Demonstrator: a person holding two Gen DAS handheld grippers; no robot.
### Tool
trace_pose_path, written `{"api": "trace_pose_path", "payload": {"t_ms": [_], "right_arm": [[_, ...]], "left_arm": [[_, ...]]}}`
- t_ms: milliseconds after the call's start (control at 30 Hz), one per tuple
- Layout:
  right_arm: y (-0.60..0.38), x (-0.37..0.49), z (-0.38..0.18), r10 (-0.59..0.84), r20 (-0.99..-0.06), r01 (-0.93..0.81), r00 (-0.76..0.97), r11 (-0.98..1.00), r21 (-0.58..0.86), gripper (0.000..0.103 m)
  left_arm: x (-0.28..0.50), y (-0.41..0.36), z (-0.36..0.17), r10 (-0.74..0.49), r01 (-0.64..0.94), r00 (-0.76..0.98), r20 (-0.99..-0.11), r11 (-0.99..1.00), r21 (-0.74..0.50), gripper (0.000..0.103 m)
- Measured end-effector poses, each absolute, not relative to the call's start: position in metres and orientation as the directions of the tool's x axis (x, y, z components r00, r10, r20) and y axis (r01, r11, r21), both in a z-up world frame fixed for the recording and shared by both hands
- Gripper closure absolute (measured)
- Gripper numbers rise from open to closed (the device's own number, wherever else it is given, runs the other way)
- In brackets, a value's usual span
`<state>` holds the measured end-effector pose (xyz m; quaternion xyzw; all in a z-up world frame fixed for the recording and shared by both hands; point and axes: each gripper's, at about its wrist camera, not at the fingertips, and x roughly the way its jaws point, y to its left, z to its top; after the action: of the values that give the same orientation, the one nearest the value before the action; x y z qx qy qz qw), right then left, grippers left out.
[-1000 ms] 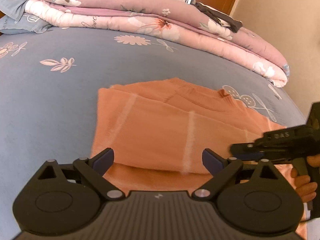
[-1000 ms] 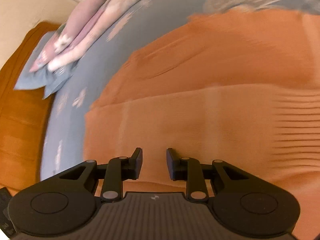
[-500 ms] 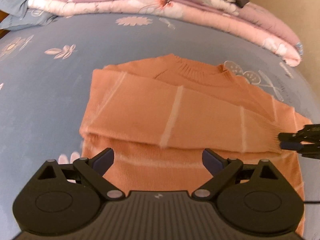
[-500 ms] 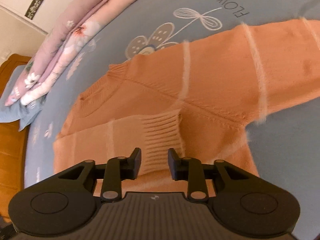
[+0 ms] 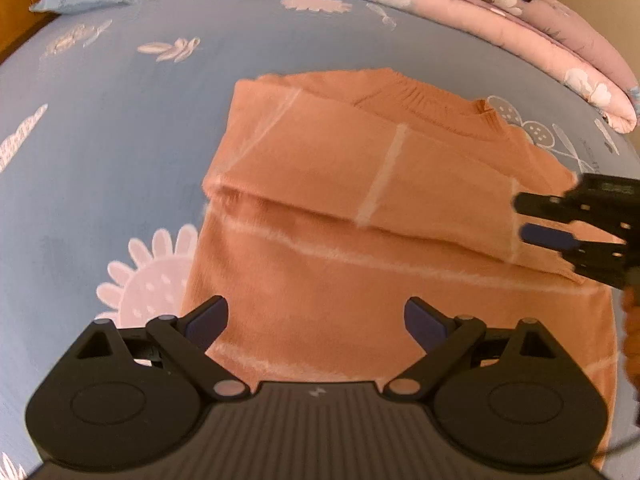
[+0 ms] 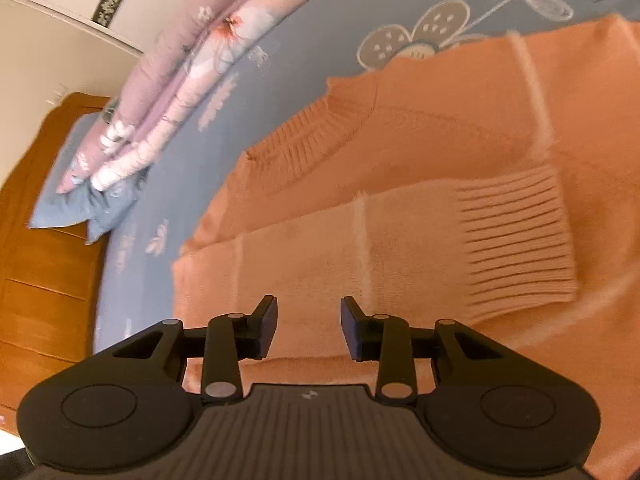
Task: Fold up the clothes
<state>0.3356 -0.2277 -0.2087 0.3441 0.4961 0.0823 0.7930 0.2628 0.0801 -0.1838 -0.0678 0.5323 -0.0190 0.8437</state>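
Left wrist view: left gripper [image 5: 316, 320] is hovering wide apart over orange sweater [image 5: 360, 208]; right gripper [image 5: 532, 218], opening, empty, sits at frame's right edge beside blue bedsheet [image 5: 112, 160].

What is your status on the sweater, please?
Left claw open, empty. Right claw opening, nothing between. Sweater flat on bed, one sleeve folded across. Nothing in the way.

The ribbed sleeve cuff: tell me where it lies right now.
In the right wrist view the ribbed cuff lies right of centre, flat across the orange sweater's chest below the collar, ahead of the opening, empty right gripper.
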Motion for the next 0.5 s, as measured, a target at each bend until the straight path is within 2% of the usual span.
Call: {"api": "trace_pose_path", "payload": {"t_ms": [133,233,300,333,500], "right_arm": [[-0.242,0.324,-0.212,0.393,-0.770,0.267,0.503,0.777,0.571,0.065],[-0.256,0.313,-0.207,0.361,-0.790,0.304,0.495,0.780,0.547,0.066],[-0.251,0.309,-0.198,0.310,-0.826,0.307,0.471,0.820,0.483,0.064],[-0.246,0.307,-0.192,0.294,-0.832,0.298,0.470,0.835,0.463,0.059],[-0.206,0.291,-0.190,0.448,-0.767,0.227,0.460,0.775,0.589,0.055]], "left_arm": [[0.263,0.095,-0.189,-0.124,-0.041,0.422,-0.898,0.987,-0.156,0.008],[0.263,0.104,-0.192,-0.103,-0.034,0.411,-0.906,0.991,-0.129,0.008],[0.261,0.111,-0.192,-0.092,-0.039,0.404,-0.910,0.992,-0.118,0.008],[0.260,0.114,-0.192,-0.094,-0.043,0.401,-0.911,0.992,-0.121,0.008],[0.249,0.125,-0.189,-0.064,-0.074,0.405,-0.912,0.992,-0.102,0.008]]}}
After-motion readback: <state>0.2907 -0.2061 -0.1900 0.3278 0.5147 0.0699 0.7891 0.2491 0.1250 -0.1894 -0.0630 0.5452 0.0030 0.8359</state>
